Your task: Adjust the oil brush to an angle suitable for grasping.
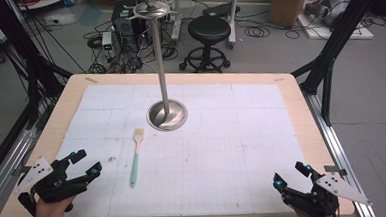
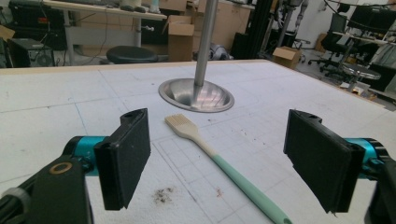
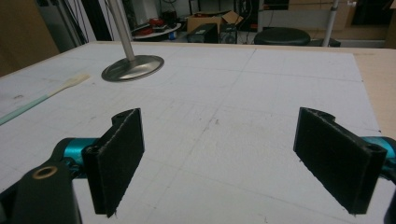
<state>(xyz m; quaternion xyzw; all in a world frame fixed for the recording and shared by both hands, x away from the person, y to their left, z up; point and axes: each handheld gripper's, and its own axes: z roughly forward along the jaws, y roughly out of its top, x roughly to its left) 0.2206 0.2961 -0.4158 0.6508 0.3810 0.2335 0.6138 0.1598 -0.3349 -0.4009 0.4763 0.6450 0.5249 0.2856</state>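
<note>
A pastry brush [image 1: 135, 157] with a pale head and a mint-green handle lies flat on the white gridded mat, head toward the stand. A metal stand [image 1: 167, 115] with a round base and a tall pole rises at the mat's middle. My left gripper [image 1: 85, 162] rests at the near left, open, with the brush [image 2: 219, 164] lying ahead between its jaws but apart from them. At the near right corner my right gripper [image 1: 291, 175] stands open with nothing between its jaws; the brush [image 3: 43, 99] and the stand [image 3: 132, 68] lie far off to its left.
The wooden table [image 1: 301, 108] carries the white mat [image 1: 232, 136]. A few dark crumbs [image 2: 162, 196] lie on the mat near my left gripper. Beyond the far edge stand a black stool [image 1: 209, 32], cables and cardboard boxes.
</note>
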